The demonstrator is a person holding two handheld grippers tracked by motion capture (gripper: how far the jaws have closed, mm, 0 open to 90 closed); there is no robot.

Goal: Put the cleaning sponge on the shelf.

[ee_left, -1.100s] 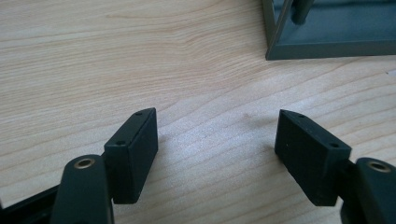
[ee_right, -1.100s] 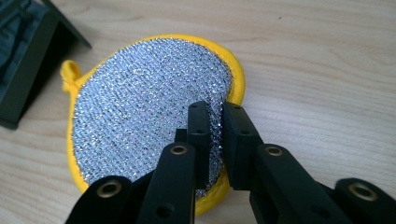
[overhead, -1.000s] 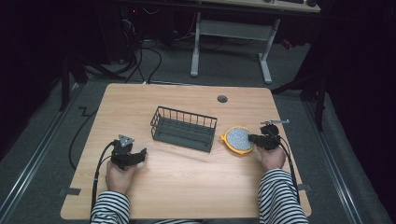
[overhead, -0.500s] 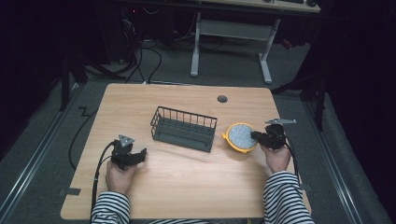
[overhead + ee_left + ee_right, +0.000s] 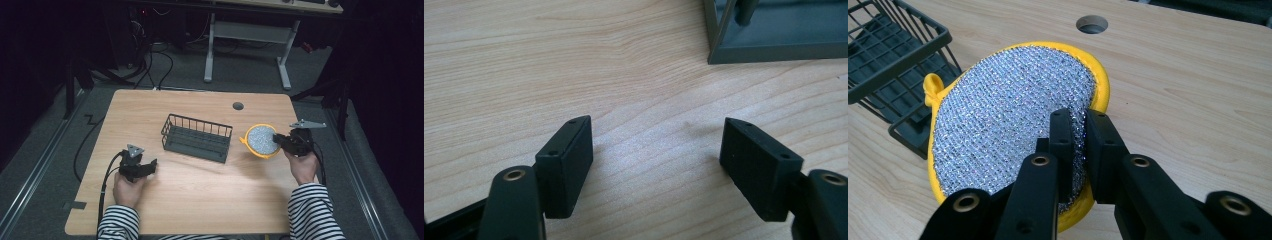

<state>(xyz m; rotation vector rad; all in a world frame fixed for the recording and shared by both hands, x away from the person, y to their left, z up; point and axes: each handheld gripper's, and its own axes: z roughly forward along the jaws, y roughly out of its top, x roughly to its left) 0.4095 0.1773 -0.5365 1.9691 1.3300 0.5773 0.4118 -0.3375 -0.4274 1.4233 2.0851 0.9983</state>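
Round yellow-rimmed scouring pad with silver mesh face (image 5: 1013, 125): light, soft, floppy. My right gripper (image 5: 1079, 120) is pinched on its near edge, pad tilted up off the worktop (image 5: 200, 200) beside the dark wire basket (image 5: 196, 138). Left gripper (image 5: 656, 150) wide open, empty.

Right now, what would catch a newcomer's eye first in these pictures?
The round yellow-rimmed scrubber with its glittery silver face stands out most, right of centre on the wooden table, pinched at its edge by the right claw. Just to its left sits a dark wire basket near the middle. The left claw rests open on the table at the near left.
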